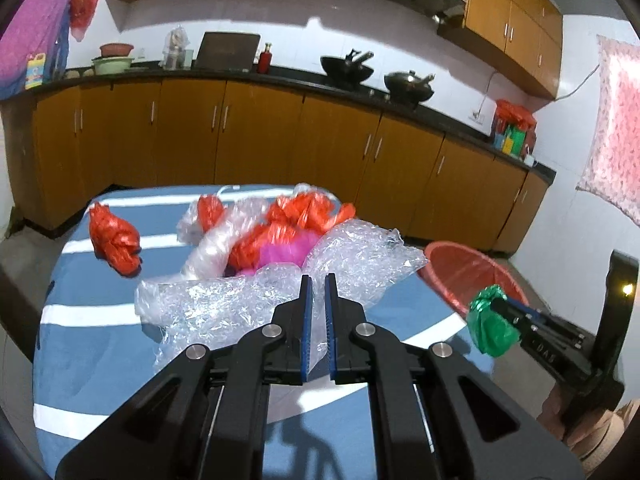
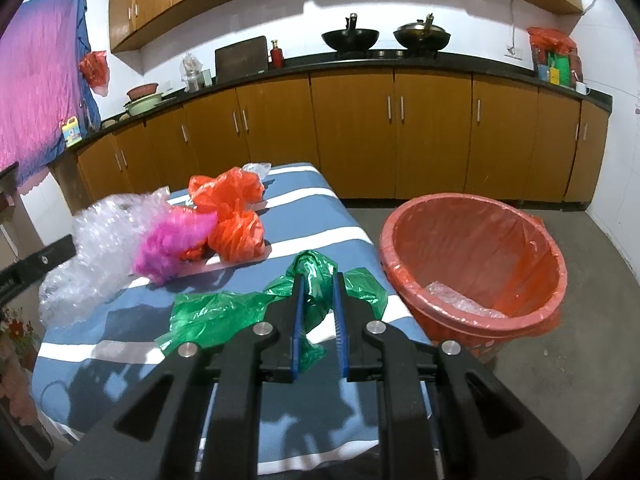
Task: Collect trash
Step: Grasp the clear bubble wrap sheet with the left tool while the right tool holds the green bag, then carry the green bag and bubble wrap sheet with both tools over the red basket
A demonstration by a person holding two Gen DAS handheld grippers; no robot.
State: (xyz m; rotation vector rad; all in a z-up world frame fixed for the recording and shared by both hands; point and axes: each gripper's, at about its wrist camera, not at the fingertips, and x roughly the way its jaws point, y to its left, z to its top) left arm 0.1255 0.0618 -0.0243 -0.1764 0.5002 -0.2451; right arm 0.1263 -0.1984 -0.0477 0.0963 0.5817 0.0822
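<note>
Clear crinkled plastic film [image 1: 224, 304] is sitting between the blue pads of your left gripper [image 1: 318, 280], whose jaws are pressing nearly together on a fold of it while the rest of the sheet is spreading out to the left and far side over the blue-and-white striped tabletop [image 1: 100, 344]. Green plastic bag [image 2: 248, 308] is what you are pinching in your right gripper [image 2: 317, 280], its jaws closing on a bunched part of the bag while the loose end is trailing to the left across the stripes; from the left wrist view the same bag [image 1: 490, 326] is showing as a bundle at the tip of that gripper, at the near right edge of the table. Beyond the film you are facing a heap of other scraps: a pink bag [image 2: 172, 244], orange bags [image 2: 234, 216] touching it, and a separate orange bundle [image 1: 114, 240] lying apart at the far left of the table. Just beside the table's right edge, on the floor, a round bin lined with an orange bag [image 2: 472, 216] is standing with its mouth open, and a bit of clear plastic is lying at its bottom. Farther off, brown cabinets [image 2: 352, 128] under a dark counter are running along the far wall, with two woks [image 2: 350, 38] standing on top.
</note>
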